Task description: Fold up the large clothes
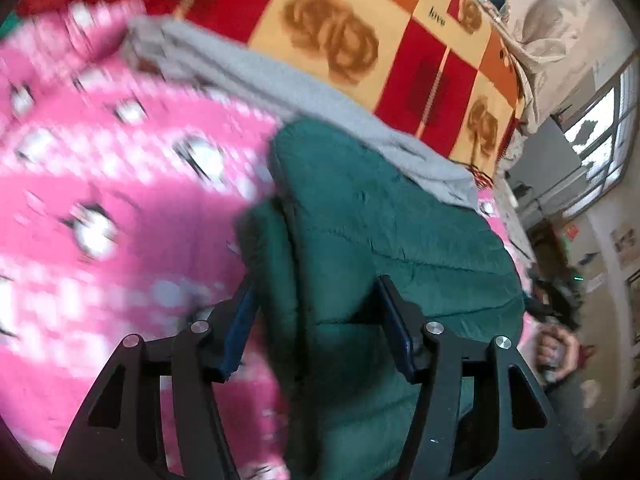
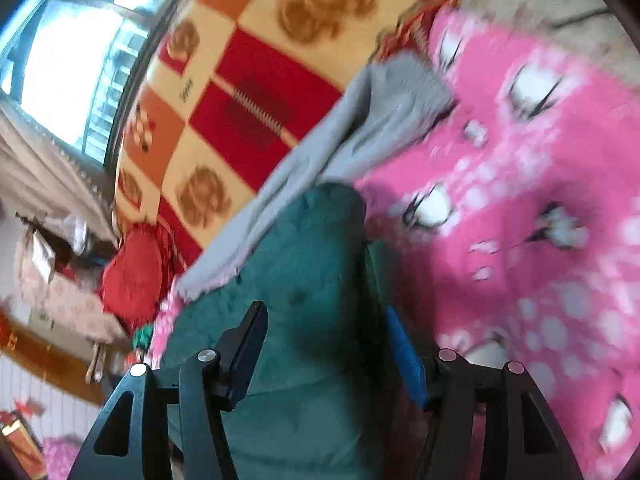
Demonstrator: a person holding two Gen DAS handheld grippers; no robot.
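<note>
A dark green padded garment lies folded in a thick bundle on a pink patterned blanket. My left gripper hangs over its near left edge with the jaws apart, and green fabric shows between the fingers with no pad seen pressing on it. In the right wrist view the same green garment fills the gap of my right gripper. Its jaws also stand apart, just above the cloth near the bundle's right edge. Both views are blurred.
A folded grey garment lies just beyond the green one. Behind it spreads a red, yellow and orange checked blanket. A red cushion and a window are at the left. Room clutter stands at the right.
</note>
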